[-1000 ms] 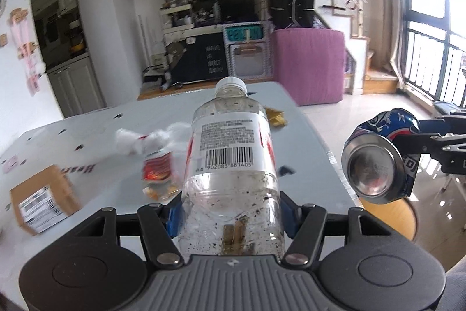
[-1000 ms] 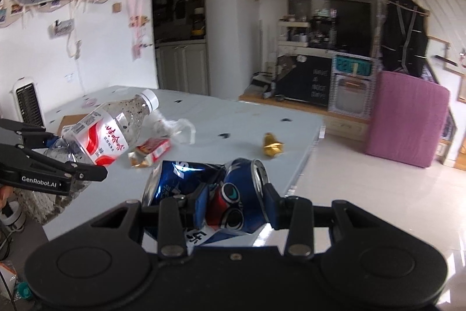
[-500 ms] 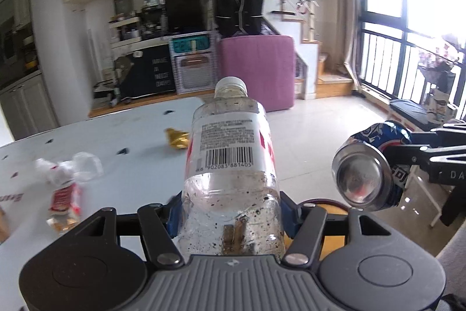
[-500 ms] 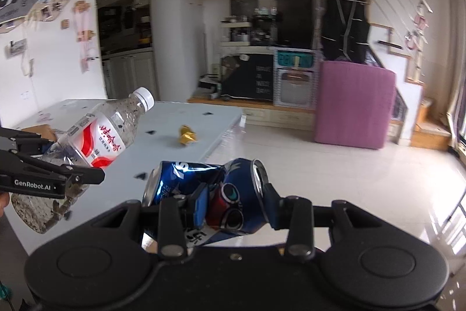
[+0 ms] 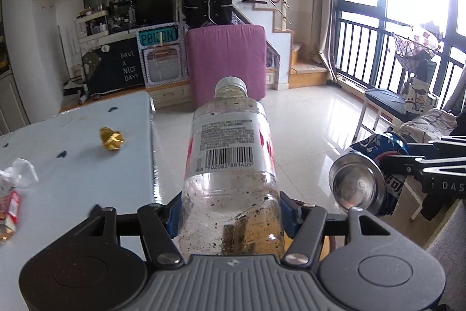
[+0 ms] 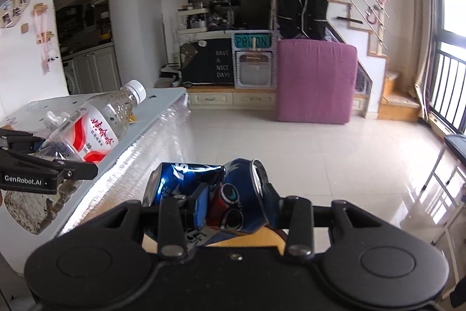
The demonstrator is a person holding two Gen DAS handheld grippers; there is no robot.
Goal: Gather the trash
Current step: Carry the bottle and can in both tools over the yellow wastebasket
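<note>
My left gripper (image 5: 230, 212) is shut on a dirty clear plastic bottle (image 5: 230, 153) with a white cap and a barcode label, pointing away from me past the table's right edge. The right wrist view shows the same bottle (image 6: 93, 130) and the left gripper (image 6: 46, 165) at the left. My right gripper (image 6: 233, 200) is shut on a crushed blue soda can (image 6: 215, 188) lying sideways between its pads. From the left wrist camera, that can (image 5: 367, 177) hangs at the right, over the tiled floor.
A pale table (image 5: 72, 165) at the left holds a gold wrapper (image 5: 112, 139), crumpled plastic (image 5: 17, 174) and a red-and-white packet (image 5: 11, 209). A round wooden surface (image 6: 247, 241) lies under the can. A purple block (image 6: 316, 80), stairs and a bench (image 5: 387, 104) border the glossy floor.
Both grippers have swung to the right with their loads, away from the table and out over the floor. The cardboard box has left the left wrist view.
</note>
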